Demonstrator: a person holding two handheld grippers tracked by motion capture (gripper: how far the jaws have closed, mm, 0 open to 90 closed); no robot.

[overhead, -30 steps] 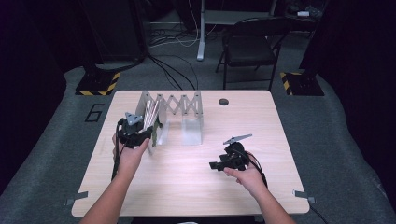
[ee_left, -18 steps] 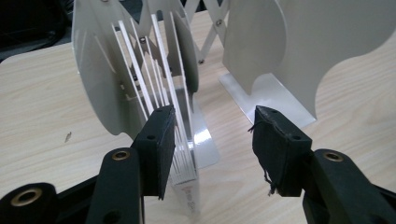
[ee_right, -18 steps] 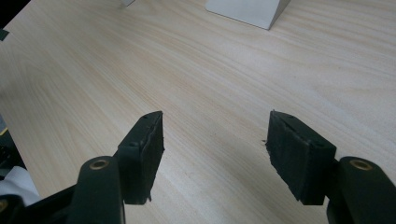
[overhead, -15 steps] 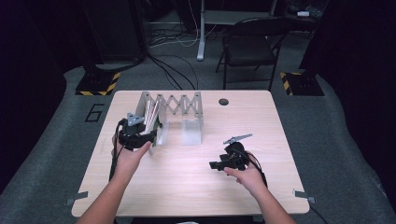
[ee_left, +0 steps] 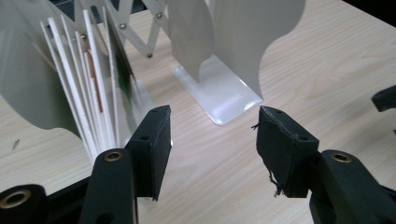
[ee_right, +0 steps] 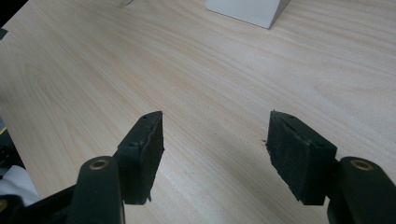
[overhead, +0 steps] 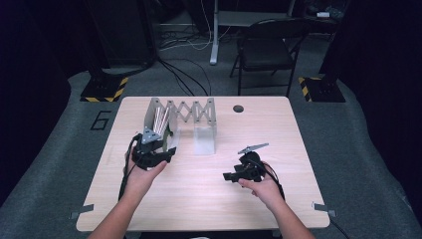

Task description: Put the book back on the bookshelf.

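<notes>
Left hand-held gripper (ee_left: 212,135) backed off the books (ee_left: 88,88) — jaws just opening.

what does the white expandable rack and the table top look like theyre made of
Rack: probably thin painted sheet metal, glossy white; its flat foot mirrors the light and riveted scissor links join the end plates. Table: pale wood-grain surface with a matte finish, possibly laminate rather than solid wood.

rack (overhead: 205,110): white | cards (ee_left: 88,79): white | table (overhead: 199,199): lt wood grain | claw pads (ee_left: 154,140): blk

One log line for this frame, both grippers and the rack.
left gripper: open, empty, jaws just opening | right gripper: open, empty | white expanding metal rack: holds thin books
</notes>
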